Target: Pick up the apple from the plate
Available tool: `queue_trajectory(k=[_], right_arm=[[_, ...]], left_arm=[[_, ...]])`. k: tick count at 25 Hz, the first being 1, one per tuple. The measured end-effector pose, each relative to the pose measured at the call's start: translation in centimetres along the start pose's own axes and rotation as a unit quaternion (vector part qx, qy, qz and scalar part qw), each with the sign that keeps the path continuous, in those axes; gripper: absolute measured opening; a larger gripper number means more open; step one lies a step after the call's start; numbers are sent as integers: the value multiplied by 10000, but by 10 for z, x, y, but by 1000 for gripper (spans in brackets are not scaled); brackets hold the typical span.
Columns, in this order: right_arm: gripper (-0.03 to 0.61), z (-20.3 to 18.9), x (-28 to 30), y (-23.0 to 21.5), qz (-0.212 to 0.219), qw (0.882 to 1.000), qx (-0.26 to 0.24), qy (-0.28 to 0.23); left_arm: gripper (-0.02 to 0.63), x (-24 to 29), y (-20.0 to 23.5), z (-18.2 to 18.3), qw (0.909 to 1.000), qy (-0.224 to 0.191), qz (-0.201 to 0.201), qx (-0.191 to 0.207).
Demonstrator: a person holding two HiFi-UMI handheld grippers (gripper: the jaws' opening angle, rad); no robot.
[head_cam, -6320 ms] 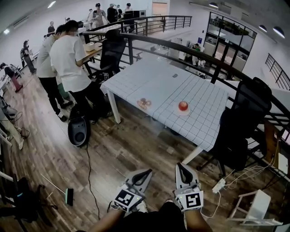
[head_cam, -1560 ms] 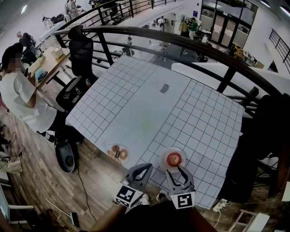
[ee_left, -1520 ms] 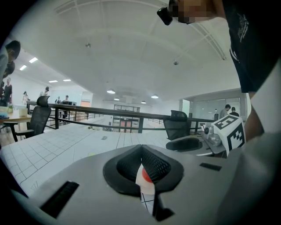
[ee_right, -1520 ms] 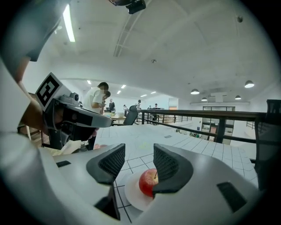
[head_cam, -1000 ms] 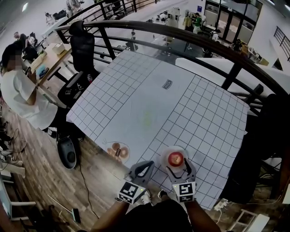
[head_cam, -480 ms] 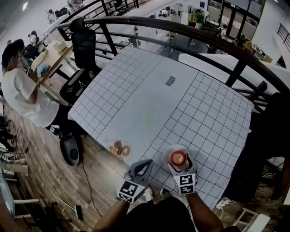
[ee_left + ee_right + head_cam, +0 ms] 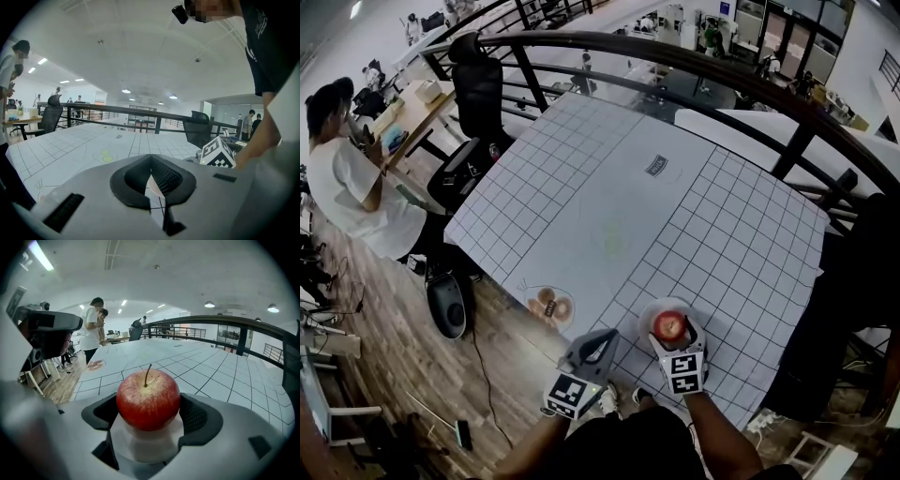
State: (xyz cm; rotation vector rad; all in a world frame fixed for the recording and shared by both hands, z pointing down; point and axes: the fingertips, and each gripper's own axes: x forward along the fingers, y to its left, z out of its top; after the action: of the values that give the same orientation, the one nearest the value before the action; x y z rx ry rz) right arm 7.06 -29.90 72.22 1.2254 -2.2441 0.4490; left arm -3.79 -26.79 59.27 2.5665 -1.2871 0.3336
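A red apple [image 7: 670, 325] [image 7: 148, 399] with its stem up sits on a small white plate [image 7: 649, 312] [image 7: 151, 446] near the front edge of the gridded white table [image 7: 609, 187]. My right gripper [image 7: 672, 334] [image 7: 150, 415] is low over the plate and open wide. The apple stands between its two black pads, with a gap showing at the left pad. My left gripper [image 7: 602, 339] [image 7: 152, 174] hovers left of the plate at the table's edge. Its jaws are shut with nothing in them.
A clear plate of doughnuts [image 7: 548, 305] [image 7: 95, 364] lies at the front edge, left of my left gripper. A small dark label [image 7: 656, 166] lies mid-table. A black railing [image 7: 675, 64] curves behind the table. An office chair [image 7: 478, 94] and a person [image 7: 356, 187] are at the left.
My right gripper has come forward and down over the plate, so the apple now sits between its jaws. The left gripper has barely moved.
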Motion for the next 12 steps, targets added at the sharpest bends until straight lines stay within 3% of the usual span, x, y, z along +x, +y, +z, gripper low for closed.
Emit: queue_trajectory(k=[12], right_arm=[[407, 25, -8, 10, 167, 9996, -100, -219]], left_arm=[[21, -3, 5, 0, 10000, -24, 43, -13]])
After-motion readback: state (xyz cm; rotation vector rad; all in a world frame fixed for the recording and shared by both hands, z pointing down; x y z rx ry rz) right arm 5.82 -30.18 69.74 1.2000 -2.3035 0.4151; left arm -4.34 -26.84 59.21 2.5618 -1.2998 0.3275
